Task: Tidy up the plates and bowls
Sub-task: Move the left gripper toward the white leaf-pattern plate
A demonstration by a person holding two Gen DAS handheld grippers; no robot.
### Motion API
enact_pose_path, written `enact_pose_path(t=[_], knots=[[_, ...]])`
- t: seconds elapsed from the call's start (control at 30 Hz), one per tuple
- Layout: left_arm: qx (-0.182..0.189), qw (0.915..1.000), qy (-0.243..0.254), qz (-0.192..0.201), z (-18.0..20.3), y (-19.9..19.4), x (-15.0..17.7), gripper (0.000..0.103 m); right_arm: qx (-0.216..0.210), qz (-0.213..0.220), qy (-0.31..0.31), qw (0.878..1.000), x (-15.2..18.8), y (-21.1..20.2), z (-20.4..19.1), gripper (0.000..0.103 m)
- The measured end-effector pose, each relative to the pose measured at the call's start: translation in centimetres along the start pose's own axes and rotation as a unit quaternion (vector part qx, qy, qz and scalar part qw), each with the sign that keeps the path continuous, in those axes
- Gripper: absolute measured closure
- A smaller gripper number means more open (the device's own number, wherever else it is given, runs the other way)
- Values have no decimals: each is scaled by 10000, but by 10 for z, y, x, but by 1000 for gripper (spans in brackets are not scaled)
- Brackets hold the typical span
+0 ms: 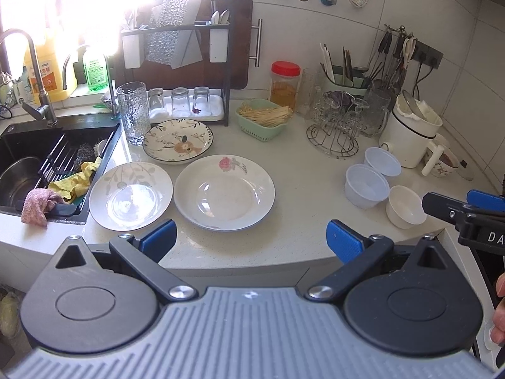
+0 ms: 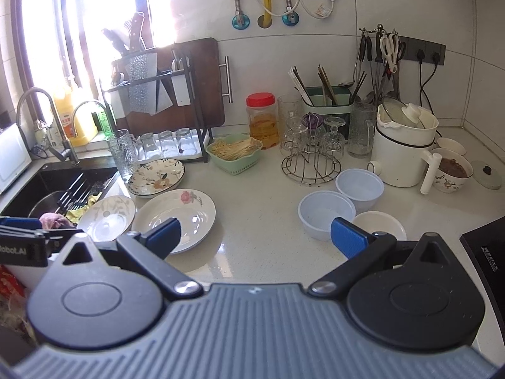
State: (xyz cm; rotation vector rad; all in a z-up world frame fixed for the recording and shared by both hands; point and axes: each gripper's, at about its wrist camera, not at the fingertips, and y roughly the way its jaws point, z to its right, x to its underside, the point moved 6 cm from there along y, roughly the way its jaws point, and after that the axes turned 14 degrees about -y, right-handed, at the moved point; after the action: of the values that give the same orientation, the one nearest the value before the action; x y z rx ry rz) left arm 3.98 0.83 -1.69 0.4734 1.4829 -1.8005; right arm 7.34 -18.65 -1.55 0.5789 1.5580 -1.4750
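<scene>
Nothing grabbed yet imo: both the left gripper (image 1: 249,240) and right gripper (image 2: 257,237) hang spread wide and empty, three round ceramic plates (image 1: 224,191) at 11 o'clock, three small white bowls (image 2: 326,218) at 1, so next is closing on one rim

A home kitchen, shown by a black sink (image 1: 28,154) with faucet (image 1: 38,72), dish rack (image 1: 176,72), chopstick holder (image 2: 328,96), electric pot (image 2: 404,148) and tiled walls around a white tabletop (image 2: 258,218).

Glossy glazed plates (image 1: 224,197), seemingly plastic matt bowls (image 1: 366,186), speckled smooth countertop (image 1: 300,170)
</scene>
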Motion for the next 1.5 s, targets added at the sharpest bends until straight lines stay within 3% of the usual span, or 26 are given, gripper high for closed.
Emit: enact_pose_path(t=[0.53,1.5], knots=[[-8,9998,150,-164,5,18,7,1,151,-100,143,9997,10,6,11,0],[-20,10000,-44,-62,24,23,13,1,36,-126,118,9998,16,11,24,0]])
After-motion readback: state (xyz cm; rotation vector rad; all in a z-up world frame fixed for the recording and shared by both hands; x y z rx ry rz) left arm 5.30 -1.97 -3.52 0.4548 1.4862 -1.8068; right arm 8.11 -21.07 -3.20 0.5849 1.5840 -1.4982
